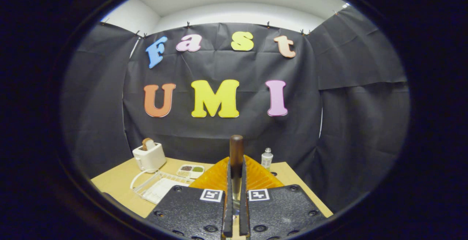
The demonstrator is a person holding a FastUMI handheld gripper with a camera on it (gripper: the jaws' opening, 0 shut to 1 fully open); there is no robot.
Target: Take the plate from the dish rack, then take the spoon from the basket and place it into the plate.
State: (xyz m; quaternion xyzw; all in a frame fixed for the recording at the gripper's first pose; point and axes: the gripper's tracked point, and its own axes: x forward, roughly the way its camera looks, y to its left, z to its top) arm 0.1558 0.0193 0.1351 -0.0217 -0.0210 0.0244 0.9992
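Observation:
My gripper (236, 181) is shut on the spoon (236, 152), whose dark brown wooden handle stands upright between the two fingers and rises above their tips. Just beyond the fingers lies the orange ribbed plate (257, 176) on the wooden table, partly hidden by the gripper body. The spoon's bowl end is hidden between the fingers. The clear dish rack (155, 185) lies left of the plate.
A white toaster (149, 156) with a slice of bread stands at the table's back left. A small compartment tray (191, 170) sits beside the dish rack. A small bottle (267, 158) stands behind the plate. The tan table (117, 185) ends at the black cloth walls.

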